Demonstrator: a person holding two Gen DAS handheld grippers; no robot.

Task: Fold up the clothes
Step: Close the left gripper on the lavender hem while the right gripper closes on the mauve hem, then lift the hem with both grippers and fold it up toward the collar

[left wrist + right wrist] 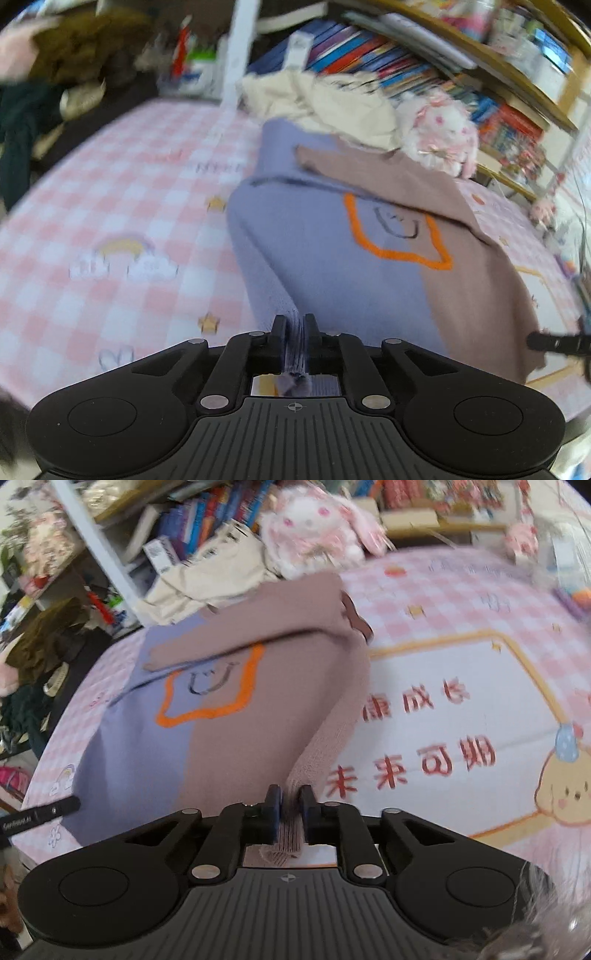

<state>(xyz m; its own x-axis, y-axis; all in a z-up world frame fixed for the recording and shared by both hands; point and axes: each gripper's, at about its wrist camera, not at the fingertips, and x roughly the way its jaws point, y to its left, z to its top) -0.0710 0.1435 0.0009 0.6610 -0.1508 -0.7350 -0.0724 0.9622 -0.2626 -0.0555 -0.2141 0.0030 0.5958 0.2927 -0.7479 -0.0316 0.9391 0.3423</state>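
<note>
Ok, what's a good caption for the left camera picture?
Left gripper pinches the blue hem of a two-tone sweater on a pink checked sheet.

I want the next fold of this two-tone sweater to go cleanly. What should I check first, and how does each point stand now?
1. Left gripper shut on the sweater's purple hem: ok.
2. Right gripper shut on the brown hem: ok.
3. Brown sleeve already folded across the chest: ok.
4. Purple sleeve folded in: cannot tell.
5. Landing area at the collar free: not ok, the cream garment and plush toy lie against the top.
6. Both corners lifted evenly: cannot tell, the frames are blurred.
</note>
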